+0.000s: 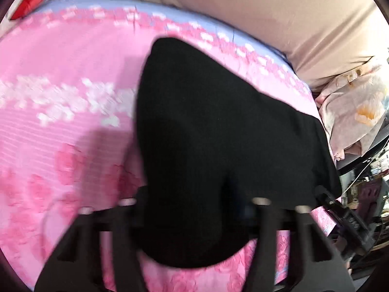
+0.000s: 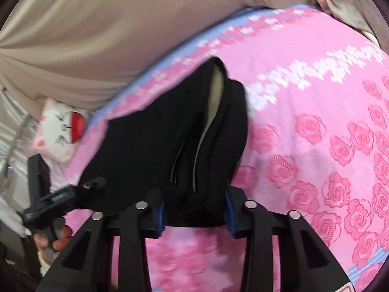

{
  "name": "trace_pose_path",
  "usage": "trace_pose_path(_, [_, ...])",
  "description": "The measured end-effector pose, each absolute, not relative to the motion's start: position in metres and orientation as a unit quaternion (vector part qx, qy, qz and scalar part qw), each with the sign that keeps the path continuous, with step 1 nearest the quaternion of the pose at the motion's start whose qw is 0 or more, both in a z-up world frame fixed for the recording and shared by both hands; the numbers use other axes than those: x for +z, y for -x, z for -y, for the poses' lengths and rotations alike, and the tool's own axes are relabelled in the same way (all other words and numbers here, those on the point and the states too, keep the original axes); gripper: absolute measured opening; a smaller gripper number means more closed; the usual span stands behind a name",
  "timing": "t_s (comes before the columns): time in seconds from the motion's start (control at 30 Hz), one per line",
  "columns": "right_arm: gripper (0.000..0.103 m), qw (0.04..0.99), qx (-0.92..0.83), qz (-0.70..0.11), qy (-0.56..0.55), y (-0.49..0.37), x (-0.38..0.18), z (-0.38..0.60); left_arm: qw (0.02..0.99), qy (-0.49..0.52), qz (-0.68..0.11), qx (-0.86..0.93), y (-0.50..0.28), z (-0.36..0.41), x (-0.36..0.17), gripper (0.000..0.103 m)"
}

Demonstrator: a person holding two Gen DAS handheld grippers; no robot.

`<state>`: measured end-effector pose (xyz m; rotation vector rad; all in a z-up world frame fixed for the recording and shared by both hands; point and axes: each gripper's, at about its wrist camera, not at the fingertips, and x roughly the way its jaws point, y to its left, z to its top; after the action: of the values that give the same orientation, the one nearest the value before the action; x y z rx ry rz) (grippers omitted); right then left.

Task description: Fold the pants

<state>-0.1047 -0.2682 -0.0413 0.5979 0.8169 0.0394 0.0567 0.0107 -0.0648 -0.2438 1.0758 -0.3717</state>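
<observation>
The black pants (image 1: 206,121) lie bunched on a pink rose-patterned bedspread (image 1: 60,97). In the left wrist view the cloth covers the fingers of my left gripper (image 1: 192,206) and hangs between them toward the camera, so it is shut on the fabric. In the right wrist view the pants (image 2: 145,146) show a pale lining in their folds. My right gripper (image 2: 194,215) has its blue pads (image 2: 160,216) pressed on a gathered wad of the cloth. The two grippers hold the same near edge, a short way apart.
A beige fabric wall (image 2: 97,36) rises behind the bed. A white and red cushion (image 2: 60,131) sits at the bed's corner, and a pale floral cloth (image 1: 352,112) lies beyond the other side. A hand (image 2: 56,241) grips the left tool's handle.
</observation>
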Motion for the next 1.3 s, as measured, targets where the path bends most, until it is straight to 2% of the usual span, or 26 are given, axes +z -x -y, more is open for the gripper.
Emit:
trace_pose_path(0.03, [0.034, 0.878, 0.034, -0.384, -0.283, 0.11, -0.029, 0.263, 0.839, 0.112, -0.501, -0.178, -0.051, -0.013, -0.056, 0.025])
trace_pose_path(0.17, [0.035, 0.885, 0.074, -0.379, -0.26, 0.135, 0.0, 0.249, 0.835, 0.109, -0.502, -0.196, -0.024, -0.032, -0.031, 0.023])
trace_pose_path(0.23, [0.041, 0.879, 0.072, -0.4, -0.249, 0.147, -0.007, 0.247, 0.828, 0.104, -0.515, -0.199, -0.004, -0.038, -0.032, 0.027])
trace_pose_path(0.27, [0.052, 0.873, 0.06, -0.416, -0.246, 0.151, -0.018, 0.249, 0.825, 0.097, -0.521, -0.197, 0.005, -0.041, -0.036, 0.028])
trace_pose_path(0.3, [0.06, 0.866, 0.039, -0.436, -0.241, 0.154, -0.03, 0.25, 0.823, 0.085, -0.528, -0.191, 0.012, -0.042, -0.043, 0.034])
trace_pose_path(0.37, [0.061, 0.855, -0.012, -0.464, -0.232, 0.166, -0.049, 0.257, 0.829, 0.065, -0.531, -0.163, 0.019, -0.044, -0.048, 0.047])
trace_pose_path(0.43, [0.062, 0.856, -0.003, -0.438, -0.274, 0.177, -0.043, 0.266, 0.843, 0.057, -0.519, -0.132, 0.025, -0.045, -0.043, 0.069])
trace_pose_path(0.47, [0.062, 0.864, -0.007, -0.419, -0.279, 0.18, -0.033, 0.269, 0.859, 0.05, -0.496, -0.118, 0.028, -0.045, -0.032, 0.073])
trace_pose_path(0.53, [0.066, 0.886, -0.018, -0.399, -0.237, 0.176, -0.016, 0.263, 0.884, 0.032, -0.456, -0.103, 0.034, -0.041, -0.015, 0.09])
trace_pose_path(0.6, [0.066, 0.889, -0.018, -0.401, -0.222, 0.168, -0.015, 0.26, 0.901, 0.007, -0.419, -0.11, 0.038, -0.026, 0.001, 0.093])
trace_pose_path(0.63, [0.064, 0.885, 0.0, -0.406, -0.226, 0.162, -0.02, 0.256, 0.904, -0.004, -0.411, -0.12, 0.04, -0.019, 0.005, 0.094])
trace_pose_path(0.67, [0.057, 0.882, 0.01, -0.411, -0.23, 0.156, -0.024, 0.255, 0.904, -0.014, -0.406, -0.135, 0.042, -0.009, 0.007, 0.095])
trace_pose_path(0.7, [0.04, 0.879, 0.021, -0.417, -0.233, 0.15, -0.03, 0.252, 0.901, -0.03, -0.404, -0.158, 0.045, 0.003, 0.006, 0.096])
trace_pose_path(0.73, [0.038, 0.877, 0.025, -0.422, -0.229, 0.144, -0.035, 0.249, 0.896, -0.043, -0.405, -0.176, 0.048, 0.013, 0.004, 0.096])
trace_pose_path(0.8, [0.024, 0.875, 0.039, -0.425, -0.227, 0.134, -0.039, 0.25, 0.883, -0.075, -0.408, -0.221, 0.056, 0.033, -0.005, 0.096])
trace_pose_path(0.83, [0.023, 0.868, 0.056, -0.431, -0.241, 0.129, -0.043, 0.253, 0.878, -0.089, -0.409, -0.232, 0.06, 0.041, -0.009, 0.096])
trace_pose_path(0.9, [0.014, 0.864, 0.072, -0.432, -0.248, 0.119, -0.043, 0.254, 0.872, -0.122, -0.408, -0.243, 0.07, 0.056, -0.018, 0.096])
trace_pose_path(1.0, [0.013, 0.875, 0.103, -0.407, -0.242, 0.117, -0.017, 0.245, 0.871, -0.131, -0.412, -0.233, 0.074, 0.059, -0.025, 0.096])
trace_pose_path(1.17, [0.013, 0.924, 0.156, -0.307, -0.164, 0.127, 0.076, 0.212, 0.886, -0.089, -0.407, -0.202, 0.066, 0.039, -0.012, 0.097])
trace_pose_path(1.27, [0.014, 0.936, 0.124, -0.304, -0.127, 0.127, 0.077, 0.215, 0.897, -0.075, -0.4, -0.173, 0.06, 0.027, -0.008, 0.098])
trace_pose_path(1.3, [0.019, 0.936, 0.099, -0.317, -0.119, 0.125, 0.064, 0.22, 0.897, -0.075, -0.405, -0.161, 0.057, 0.023, -0.011, 0.098])
